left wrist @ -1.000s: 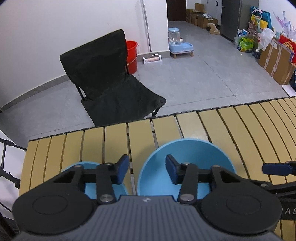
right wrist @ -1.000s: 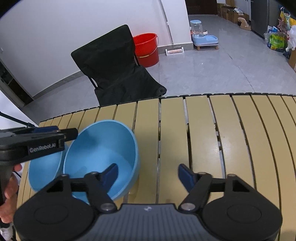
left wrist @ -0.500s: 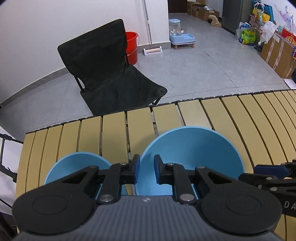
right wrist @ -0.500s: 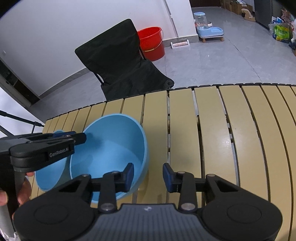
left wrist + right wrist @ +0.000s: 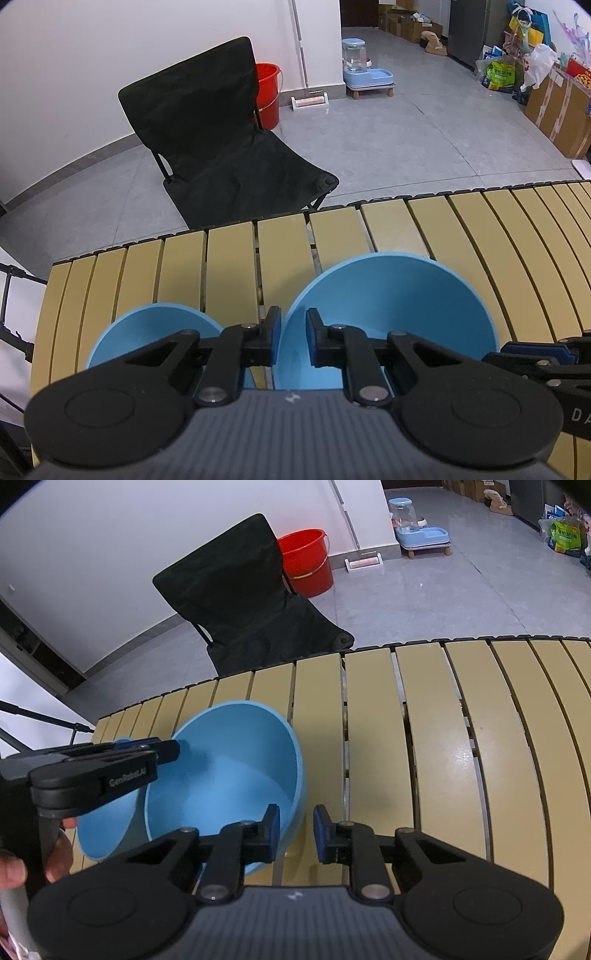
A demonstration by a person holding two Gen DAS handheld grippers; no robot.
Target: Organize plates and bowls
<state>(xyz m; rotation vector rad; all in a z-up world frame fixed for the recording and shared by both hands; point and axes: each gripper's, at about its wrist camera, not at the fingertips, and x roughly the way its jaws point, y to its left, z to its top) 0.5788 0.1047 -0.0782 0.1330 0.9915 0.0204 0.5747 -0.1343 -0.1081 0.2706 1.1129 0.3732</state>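
A large blue bowl stands on the slatted table, and a smaller blue bowl sits close by on its left. My left gripper is shut on the large bowl's left rim, one pad inside and one outside. In the right wrist view the large bowl has its right wall between the pads of my right gripper, whose jaws are closing onto it. The left gripper shows there at the opposite rim, above the smaller bowl. The right gripper shows at the left wrist view's right edge.
A black folding chair stands just past the table's far edge, with a red bucket behind it. A pet feeder and cardboard boxes are farther off on the floor. A hand holds the left gripper's handle.
Both grippers' jaws have narrowed from wide apart to close on the large bowl's opposite rims, the left one first. The bowls stay where they were.
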